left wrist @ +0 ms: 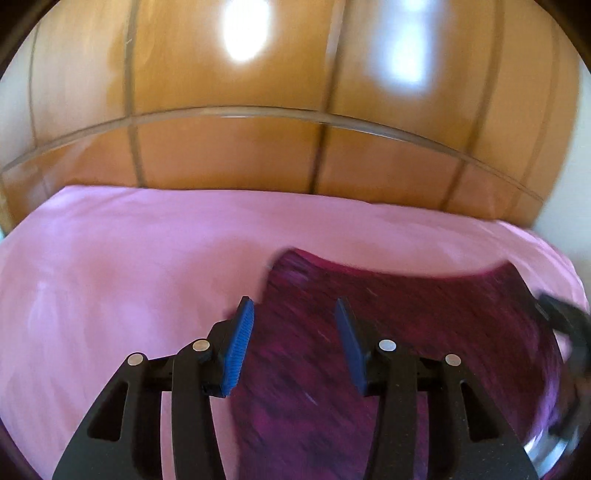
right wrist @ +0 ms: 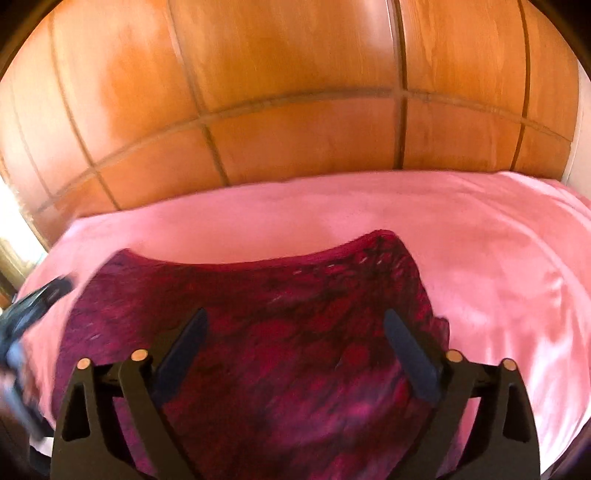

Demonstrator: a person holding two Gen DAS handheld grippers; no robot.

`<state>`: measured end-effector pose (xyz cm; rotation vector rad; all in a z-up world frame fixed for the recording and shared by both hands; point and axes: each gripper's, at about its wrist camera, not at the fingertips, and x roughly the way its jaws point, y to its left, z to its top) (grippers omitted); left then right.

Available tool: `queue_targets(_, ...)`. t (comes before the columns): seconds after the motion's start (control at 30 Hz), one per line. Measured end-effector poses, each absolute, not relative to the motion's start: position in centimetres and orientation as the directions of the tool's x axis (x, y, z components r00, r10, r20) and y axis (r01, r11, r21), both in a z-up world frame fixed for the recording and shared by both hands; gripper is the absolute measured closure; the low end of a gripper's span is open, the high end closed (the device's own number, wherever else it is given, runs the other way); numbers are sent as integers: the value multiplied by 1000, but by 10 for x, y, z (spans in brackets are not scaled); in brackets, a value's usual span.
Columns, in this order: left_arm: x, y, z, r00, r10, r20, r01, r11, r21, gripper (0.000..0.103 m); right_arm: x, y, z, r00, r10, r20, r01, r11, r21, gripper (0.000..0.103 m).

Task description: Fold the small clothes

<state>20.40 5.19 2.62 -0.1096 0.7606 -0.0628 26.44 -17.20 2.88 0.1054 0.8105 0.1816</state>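
The small dark-red and purple cloth lies flat on the pink sheet of the bed. It has black blotchy marks on it. Its far edge dips in the middle & rises at both corners. It looks spread out, not bunched up. The pics are blurry, so its pattern is hard to make out.

In the left wrist view the cloth sits right of the middle, w/ lots of bare pink sheet to its left.

The left hand-held gripper hangs over the cloth's left edge. Its blue pads stand partly apart, a narrow-ish gap, w/ nothing pinched between them. The cloth shows below the gap, not gripped.

The right hand-held gripper hangs over the middle of the cloth. Its dark fingers stand wide apart. Nothing is held; the cloth lies below them.

Each view shows the other hand-held gripper as a dark blur at its side edge: the left one at the left edge of the right wrist view, the right one at the right edge of the left wrist view.

Behind the bed stands a wooden wall of panels, orange-brown, w/ thin dark lines between the panels. Bright light spots shine on the wood in the left wrist view.
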Motion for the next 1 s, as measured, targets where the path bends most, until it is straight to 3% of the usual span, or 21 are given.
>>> queue_targets(0.07,199,38,10,680,-123,-723,52,991,-120,58,293,-182,5,606,170,-777,-68,984,163,21)
queue_targets(0.13,202,32,-12,640,-116,-759,52,993,-108,58,312,-194,-22,556,167,-814,-24,982,186,22)
queue_targets(0.33,189,28,-6,668,-96,-738,31,994,-101,58,310,-186,-21,584,147,-799,-39,987,153,20)
queue_targets(0.47,180,31,5,674,-115,-730,36,992,-123,56,285,-189,-4,624,206,-754,-44,972,229,11)
queue_targets(0.73,164,25,12,677,-143,-722,49,988,-149,56,233,-219,10,672,264,-692,-26,942,334,10)
queue_targets(0.8,161,25,11,677,-151,-720,56,986,-155,56,218,-225,12,682,275,-677,-32,937,349,3)
queue_targets(1.0,151,17,11,667,-166,-726,72,985,-160,56,187,-249,-3,664,300,-685,23,907,420,2)
